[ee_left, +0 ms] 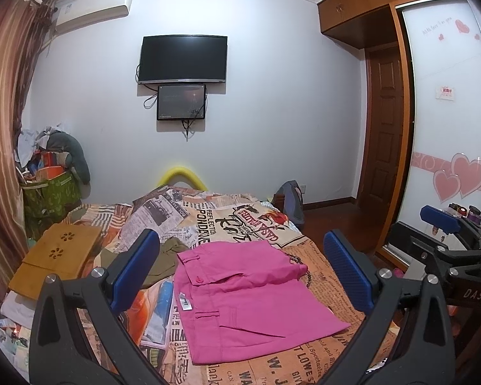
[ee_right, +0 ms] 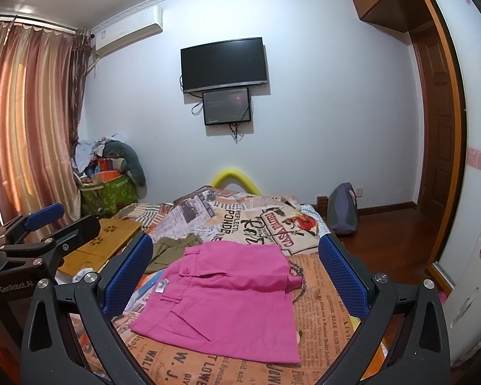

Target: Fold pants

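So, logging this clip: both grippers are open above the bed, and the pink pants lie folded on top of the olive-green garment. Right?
Not quite. The pink pants lie beside the olive-green garment, directly on the newspaper-print bedspread, as the right wrist view shows. The left gripper and right gripper are open.

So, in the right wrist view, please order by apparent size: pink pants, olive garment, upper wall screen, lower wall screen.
1. pink pants, nearest the camera, which enlarges them
2. upper wall screen
3 and 4. lower wall screen and olive garment: similar; the garment is partly hidden

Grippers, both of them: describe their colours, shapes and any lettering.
Left gripper and right gripper match: black angular frames with silver bolts, and fingers faced with textured blue pads. White lettering reads "GenRobot.AI" on the left body and "DAS" on the right. No cables or sleeves visible.
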